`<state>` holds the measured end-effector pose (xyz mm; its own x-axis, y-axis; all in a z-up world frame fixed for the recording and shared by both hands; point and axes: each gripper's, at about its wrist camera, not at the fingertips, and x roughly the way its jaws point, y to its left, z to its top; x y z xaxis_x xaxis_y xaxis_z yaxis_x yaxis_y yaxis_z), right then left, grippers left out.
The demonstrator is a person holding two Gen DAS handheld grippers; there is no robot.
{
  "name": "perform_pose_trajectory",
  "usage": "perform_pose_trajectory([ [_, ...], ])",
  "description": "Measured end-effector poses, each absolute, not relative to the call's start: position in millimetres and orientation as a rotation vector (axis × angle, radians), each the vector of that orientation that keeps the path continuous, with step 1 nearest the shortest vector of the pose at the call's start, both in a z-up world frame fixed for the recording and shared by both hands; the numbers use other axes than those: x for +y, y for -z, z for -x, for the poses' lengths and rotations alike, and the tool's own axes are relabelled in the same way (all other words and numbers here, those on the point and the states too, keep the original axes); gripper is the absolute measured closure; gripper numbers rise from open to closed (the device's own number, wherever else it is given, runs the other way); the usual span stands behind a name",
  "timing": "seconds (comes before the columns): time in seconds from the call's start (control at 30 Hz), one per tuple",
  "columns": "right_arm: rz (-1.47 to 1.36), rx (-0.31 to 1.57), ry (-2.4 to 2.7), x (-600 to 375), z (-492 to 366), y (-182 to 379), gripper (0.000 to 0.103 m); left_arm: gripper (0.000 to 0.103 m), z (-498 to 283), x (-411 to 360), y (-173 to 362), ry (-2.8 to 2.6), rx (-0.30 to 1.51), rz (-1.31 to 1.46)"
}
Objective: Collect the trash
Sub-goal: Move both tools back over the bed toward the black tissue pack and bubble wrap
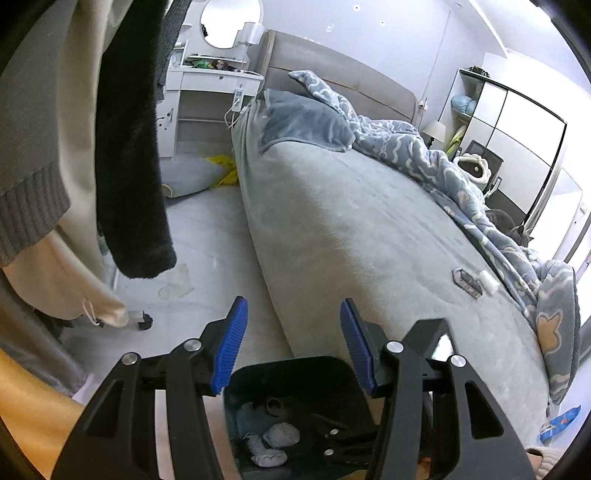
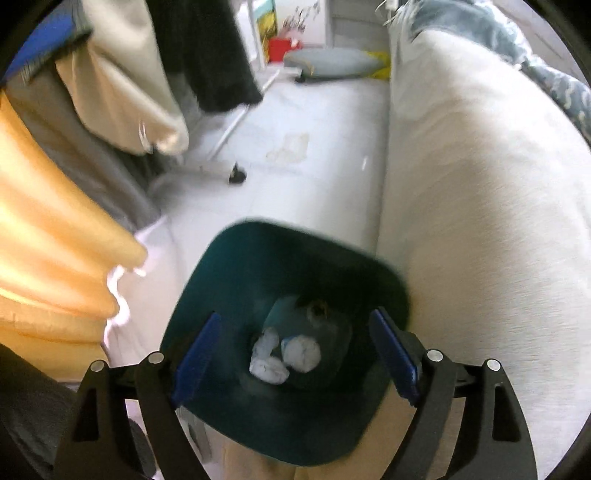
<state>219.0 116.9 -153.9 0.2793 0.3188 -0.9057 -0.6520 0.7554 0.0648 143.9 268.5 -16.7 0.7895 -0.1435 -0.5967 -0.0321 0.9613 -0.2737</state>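
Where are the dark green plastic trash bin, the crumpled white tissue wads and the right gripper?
Dark green plastic trash bin [image 2: 229,295]: right wrist view, on its inner left wall.
Crumpled white tissue wads [image 2: 301,352]: right wrist view, on the rounder right wad.
Right gripper [image 2: 295,363]: right wrist view, midway between its fingertips.

One dark bin [image 2: 236,280] holding three crumpled white tissue wads [image 2: 301,352]. One bed [image 1: 351,221]: one patterned blue duvet [image 1: 424,155], one grey-blue blanket [image 1: 303,122]. One round mirror [image 1: 231,22]. One white dresser [image 1: 210,85]. Two table lamps [image 1: 251,33]. One grey floor cushion [image 1: 192,177].
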Motion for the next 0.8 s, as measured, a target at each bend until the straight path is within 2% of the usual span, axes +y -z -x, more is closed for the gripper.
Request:
perform_pose_trajectory([
  [0.27,0.2,0.95,-0.64,70.8,-240.2,103.0,0.015,0.046,-161.1,234.5,7.3,0.078,0.637,0.25],
  [0.8,0.135,0.809,-0.483,-54.7,-276.9,58.7,0.014,0.025,-210.2,136.9,1.7,0.182,0.633,0.178],
])
